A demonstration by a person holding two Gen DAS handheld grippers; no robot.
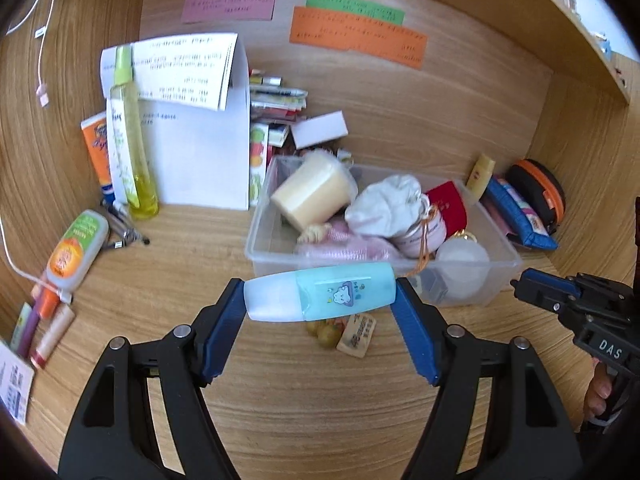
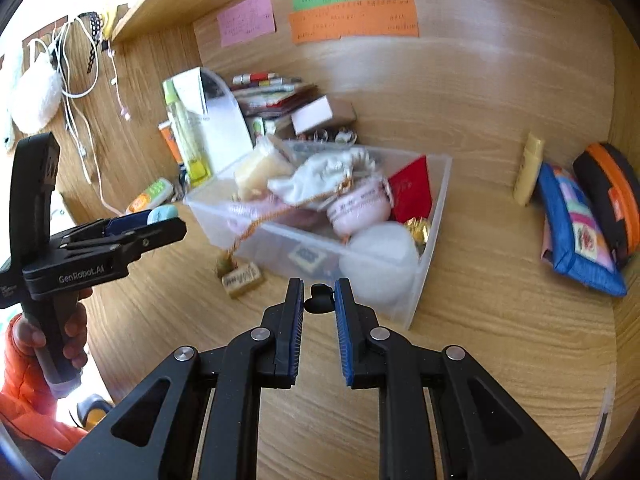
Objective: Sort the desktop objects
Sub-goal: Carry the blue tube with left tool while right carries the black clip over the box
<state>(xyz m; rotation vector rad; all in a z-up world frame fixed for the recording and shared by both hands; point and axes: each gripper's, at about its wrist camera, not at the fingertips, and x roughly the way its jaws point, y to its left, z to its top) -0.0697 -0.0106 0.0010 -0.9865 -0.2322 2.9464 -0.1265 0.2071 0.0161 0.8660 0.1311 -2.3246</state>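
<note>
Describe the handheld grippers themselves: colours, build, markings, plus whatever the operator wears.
Both are black plastic with triangular cut-outs and silver pivot pins. The left gripper has smooth blue finger pads and white "GenRobot.AI" lettering on its side, seen from the right wrist view. The right gripper has ribbed blue pads; its body reads "DAS". No cables visible. An orange puffy sleeve covers the left arm.
</note>
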